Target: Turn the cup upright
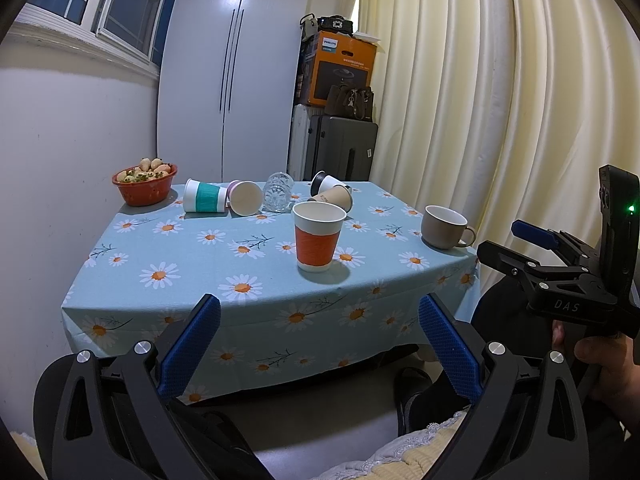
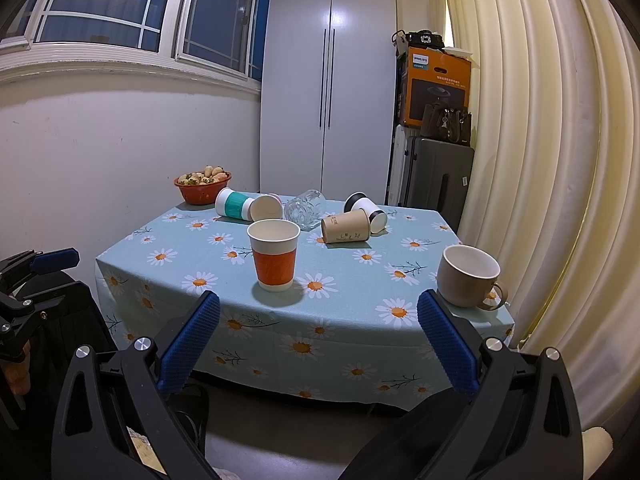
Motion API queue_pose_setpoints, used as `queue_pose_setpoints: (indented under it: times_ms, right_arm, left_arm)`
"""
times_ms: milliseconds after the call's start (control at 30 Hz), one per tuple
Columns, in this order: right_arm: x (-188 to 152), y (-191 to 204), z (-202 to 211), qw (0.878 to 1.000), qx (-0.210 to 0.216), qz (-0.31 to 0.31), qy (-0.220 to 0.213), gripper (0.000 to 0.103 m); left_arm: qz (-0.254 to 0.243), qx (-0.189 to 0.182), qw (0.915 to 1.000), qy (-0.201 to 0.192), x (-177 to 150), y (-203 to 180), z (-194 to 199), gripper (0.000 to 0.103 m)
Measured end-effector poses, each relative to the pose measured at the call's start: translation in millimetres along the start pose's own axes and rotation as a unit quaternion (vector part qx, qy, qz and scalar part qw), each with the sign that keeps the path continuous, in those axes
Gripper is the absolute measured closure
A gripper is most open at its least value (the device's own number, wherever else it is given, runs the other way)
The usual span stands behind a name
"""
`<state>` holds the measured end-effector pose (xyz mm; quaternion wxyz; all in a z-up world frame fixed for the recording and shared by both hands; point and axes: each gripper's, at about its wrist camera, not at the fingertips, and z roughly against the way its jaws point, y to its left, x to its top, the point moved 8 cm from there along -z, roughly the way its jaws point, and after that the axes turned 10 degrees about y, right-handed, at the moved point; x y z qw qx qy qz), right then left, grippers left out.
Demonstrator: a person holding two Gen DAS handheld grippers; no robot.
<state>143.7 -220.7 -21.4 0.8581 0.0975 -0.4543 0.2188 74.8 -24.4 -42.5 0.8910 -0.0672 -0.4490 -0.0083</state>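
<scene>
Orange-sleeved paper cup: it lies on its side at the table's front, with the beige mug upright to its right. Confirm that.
Wrong: the orange-sleeved paper cup stands upright, mouth up, as the right wrist view shows. The beige mug is upright to its right.

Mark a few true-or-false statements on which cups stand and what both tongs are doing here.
1. The orange-banded cup stands upright. True.
2. The teal-banded cup stands upright. False: it lies on its side near the red bowl.
3. The left tongs grip a cup. False: they are open and empty, short of the table.
4. The beige mug sits upright near the table's right edge. True.
5. The right tongs are shut. False: open.
</scene>
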Motion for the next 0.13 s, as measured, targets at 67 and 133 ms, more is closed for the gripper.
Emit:
queue_pose_setpoints:
  times_ms: [67,133]
  right_arm:
    - [-0.1,-0.3,-0.3,1.000,0.000,0.001,0.000,0.005]
    - [-0.2,-0.5,-0.1,1.000,0.000,0.001,0.000,0.005]
  left_arm:
    - [0.000,0.000,1.0000,0.000,0.0,0.3,-0.1,0.006]
    - [0.000,0.000,1.0000,0.001,0.0,-0.1,-0.1,0.006]
